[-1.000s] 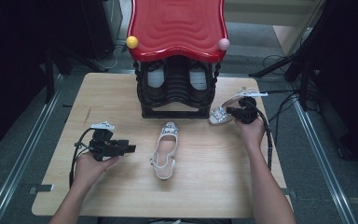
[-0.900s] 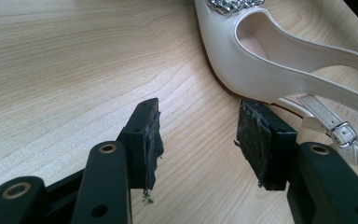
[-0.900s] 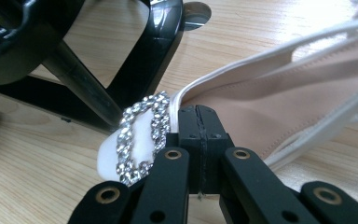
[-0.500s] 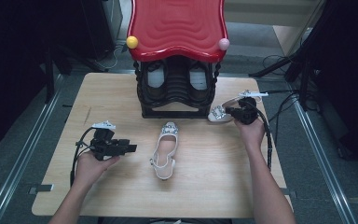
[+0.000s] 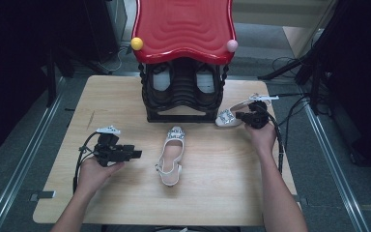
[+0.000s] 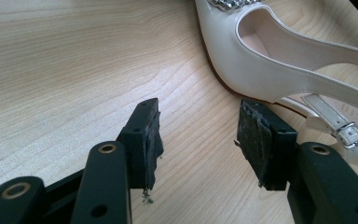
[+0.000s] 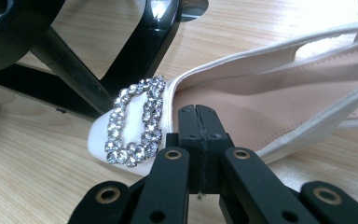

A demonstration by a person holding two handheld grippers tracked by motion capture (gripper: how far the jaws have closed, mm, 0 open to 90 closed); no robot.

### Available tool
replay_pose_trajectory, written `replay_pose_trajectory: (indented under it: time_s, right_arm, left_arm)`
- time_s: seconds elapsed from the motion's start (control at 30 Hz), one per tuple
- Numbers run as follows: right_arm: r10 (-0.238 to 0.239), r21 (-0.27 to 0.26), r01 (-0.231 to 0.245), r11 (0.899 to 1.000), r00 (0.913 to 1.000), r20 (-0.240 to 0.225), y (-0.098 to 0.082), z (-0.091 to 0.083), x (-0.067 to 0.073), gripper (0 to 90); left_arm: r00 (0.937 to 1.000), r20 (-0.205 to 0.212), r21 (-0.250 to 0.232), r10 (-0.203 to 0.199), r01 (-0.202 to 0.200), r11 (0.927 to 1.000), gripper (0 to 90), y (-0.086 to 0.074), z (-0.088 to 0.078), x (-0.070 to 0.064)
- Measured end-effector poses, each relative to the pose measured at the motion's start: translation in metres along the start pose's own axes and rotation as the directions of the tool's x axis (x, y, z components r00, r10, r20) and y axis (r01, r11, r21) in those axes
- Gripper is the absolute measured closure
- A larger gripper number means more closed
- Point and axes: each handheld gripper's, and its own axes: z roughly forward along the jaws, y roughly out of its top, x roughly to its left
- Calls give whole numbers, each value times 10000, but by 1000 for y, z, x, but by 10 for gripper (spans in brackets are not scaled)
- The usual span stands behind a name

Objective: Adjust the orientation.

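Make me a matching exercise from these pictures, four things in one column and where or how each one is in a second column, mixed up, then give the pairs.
Things:
1. left gripper
2. right gripper
3. middle shoe
4. rack

States:
A. black, red-topped, at the table's far edge
B. jaws apart, nothing between them
C. lying alone on the wood
D. jaws shut, at the buckled shoe

Pairs: 1-B, 2-D, 3-C, 4-A

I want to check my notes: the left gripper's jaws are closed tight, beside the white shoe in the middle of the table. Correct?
Not quite. The left gripper has its jaws open, with bare table between them; the left gripper view shows this. It is beside the middle white shoe.
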Motion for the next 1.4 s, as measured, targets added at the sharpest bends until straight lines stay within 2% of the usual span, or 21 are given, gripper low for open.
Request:
replay_pose_trajectory:
  time_s: [0.17,0.23,0.5,0.87,0.97,1.07,1.2,1.23,1.27,1.37,1.4]
  right_arm:
    - [-147,133,147,9998,9999,-11,-1,0,5,900]
    - [-41,194,45,9998,9998,-198,-2,0,4,900]
    - [66,417,-48,9991,9990,-445,-5,-4,8,900]
    - [117,561,-80,9984,9978,-657,-10,-7,17,900]
    - [-57,464,81,9989,9987,-509,-10,-9,16,900]
    - [-11,454,37,9990,9984,-563,-10,-10,14,900]
    - [-544,623,536,9966,9985,111,-10,-11,13,900]
    - [-448,339,441,9985,9988,215,-7,-17,9,900]
    - [-448,339,441,9985,9988,215,-7,-17,9,900]
    - [-95,-197,103,9998,9992,395,-1,-34,-4,900]
    - [-95,-197,103,9998,9992,395,-1,-34,-4,900]
  left_arm:
    - [10000,-4,27,4,-4,10000,495,1,1,0]
    - [10000,17,63,61,-62,10000,495,1,1,0]
    - [10000,55,109,78,-78,9999,494,4,4,0]
    - [9999,109,114,128,-129,9999,494,8,7,-1]
    - [9997,162,156,193,-195,9997,494,9,8,-1]
    - [9997,145,169,199,-202,9997,495,10,9,-1]
    - [9996,171,183,232,-235,9996,495,11,9,-1]
    - [9996,164,172,240,-243,9996,495,11,9,-1]
    - [9996,161,185,237,-240,9995,495,10,9,-1]
    - [9996,141,195,232,-235,9995,495,10,9,-2]
    - [9996,148,197,258,-261,9995,495,10,9,-2]
